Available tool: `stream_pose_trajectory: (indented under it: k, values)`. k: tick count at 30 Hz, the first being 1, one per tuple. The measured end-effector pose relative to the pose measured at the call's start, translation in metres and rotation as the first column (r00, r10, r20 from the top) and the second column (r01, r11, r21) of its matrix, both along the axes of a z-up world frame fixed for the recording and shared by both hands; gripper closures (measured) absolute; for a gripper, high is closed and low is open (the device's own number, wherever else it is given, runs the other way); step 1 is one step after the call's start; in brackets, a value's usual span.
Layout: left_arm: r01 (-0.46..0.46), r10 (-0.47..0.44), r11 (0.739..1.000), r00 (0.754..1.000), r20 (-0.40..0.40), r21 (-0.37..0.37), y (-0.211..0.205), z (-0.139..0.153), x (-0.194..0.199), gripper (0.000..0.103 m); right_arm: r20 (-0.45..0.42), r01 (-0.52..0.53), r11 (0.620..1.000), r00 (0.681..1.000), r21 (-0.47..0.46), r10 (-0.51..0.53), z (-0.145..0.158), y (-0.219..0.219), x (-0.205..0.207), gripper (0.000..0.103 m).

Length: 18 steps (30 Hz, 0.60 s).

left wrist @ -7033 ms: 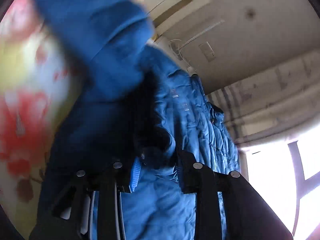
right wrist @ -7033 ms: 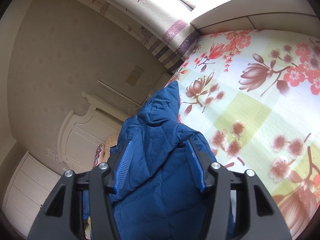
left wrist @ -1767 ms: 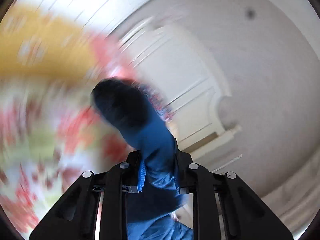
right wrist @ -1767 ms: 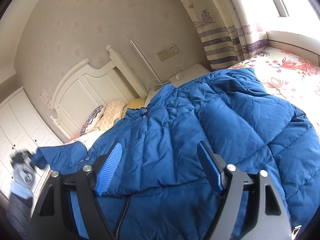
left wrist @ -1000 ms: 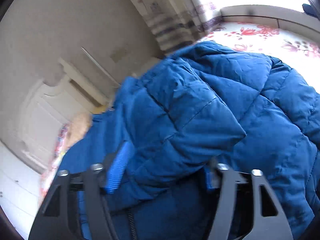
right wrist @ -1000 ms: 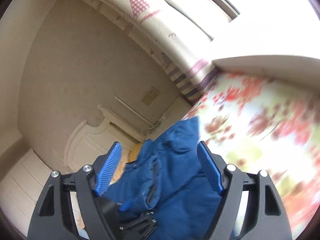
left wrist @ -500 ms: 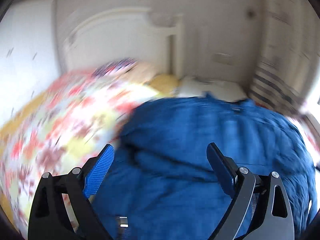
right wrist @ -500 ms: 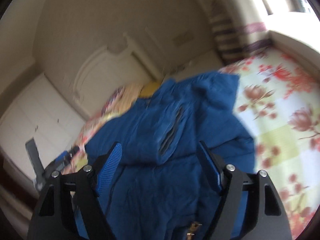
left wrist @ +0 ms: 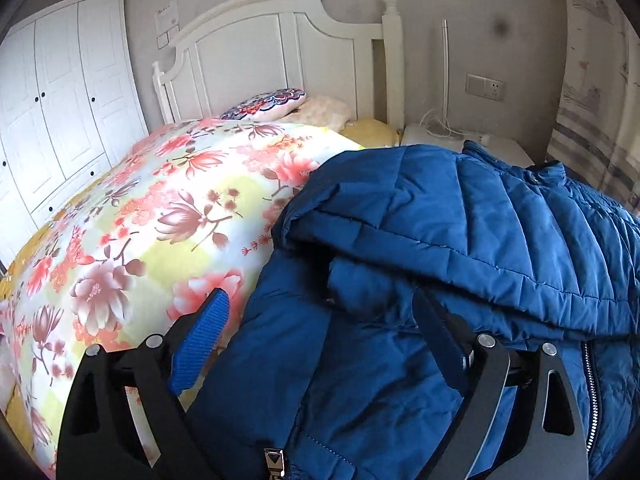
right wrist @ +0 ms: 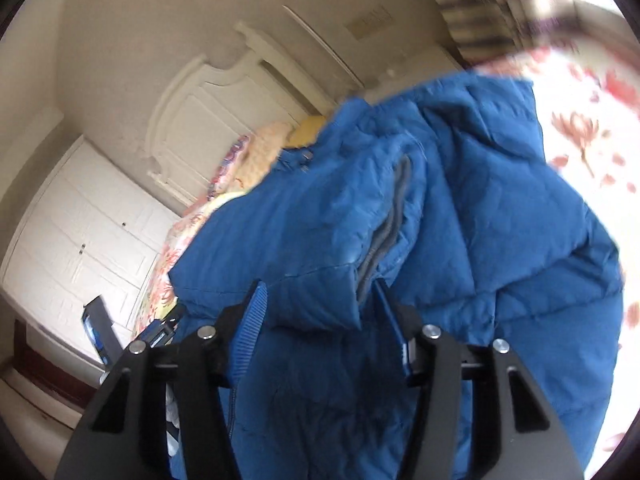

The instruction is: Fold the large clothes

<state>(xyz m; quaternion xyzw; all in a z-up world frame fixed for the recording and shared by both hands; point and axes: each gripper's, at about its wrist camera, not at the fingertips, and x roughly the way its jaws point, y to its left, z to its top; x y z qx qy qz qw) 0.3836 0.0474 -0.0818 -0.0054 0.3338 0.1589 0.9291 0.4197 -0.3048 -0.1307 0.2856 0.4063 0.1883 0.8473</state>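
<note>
1. Left wrist view. The blue padded jacket lies on the bed, on the flowered quilt, toward the side nearest the nightstand. Its collar end is toward the white headboard and its zipper runs back toward the camera, so the long axis seems to follow the length of the bed. A quilted panel is already folded across the body. The left gripper stands wide, released, straddling the jacket's near edge; the pads do not press the cloth.

2. Right wrist view (blurred). The same jacket fills the frame, with a grey lining strip showing along a folded flap. The right gripper is closing, and a corner of that flap sits between the jaws. I cannot tell whether the pads already bite.

3. Risks, as judgement:
   - The padding is thick and slippery. A shallow pinch on the flap corner could slip out when lifted.
   - The right gripper may catch only the top layer, so the fold beneath would open.
   - With the left gripper released, nothing anchors the other side. A pull could drag the whole jacket across the quilt.
</note>
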Motion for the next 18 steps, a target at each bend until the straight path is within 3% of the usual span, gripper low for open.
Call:
stream_pose_trajectory:
  k: [3,5,8,13,15,16,18]
  values:
    - [-0.019,0.02,0.999,1.0,0.014,-0.041,0.008,0.002,-0.003,0.014,0.008,0.003,1.0,1.0,-0.01,-0.003,0.0,0.003,0.002,0.05]
    - [-0.03,0.031,0.998,0.999,0.017,-0.061,0.013,0.002,-0.003,0.014,0.072,0.011,0.999,0.997,0.038,-0.014,0.009,-0.001,-0.002,0.056]
    - [-0.039,0.04,0.997,0.999,0.011,-0.065,0.014,0.002,-0.002,0.014,0.147,0.036,0.997,0.988,0.07,-0.046,0.023,-0.007,-0.004,0.056]
    - [-0.039,0.039,0.998,0.999,0.005,-0.058,0.012,0.0,0.001,0.014,0.016,0.005,1.0,1.0,-0.016,-0.005,0.003,0.002,0.02,0.056]
    - [-0.045,0.046,0.997,0.999,0.006,-0.06,0.011,0.0,0.001,0.014,0.025,-0.008,1.0,1.0,-0.006,0.008,0.003,0.001,0.023,0.063]
    - [-0.049,0.049,0.997,0.999,0.008,-0.062,0.012,0.0,0.001,0.014,0.044,-0.01,1.0,0.999,-0.011,0.01,0.007,0.001,0.022,0.076]
    - [-0.054,0.054,0.996,0.998,0.01,-0.067,0.013,0.0,0.001,0.014,0.158,-0.025,0.997,0.987,-0.072,0.037,0.032,0.007,0.018,0.082]
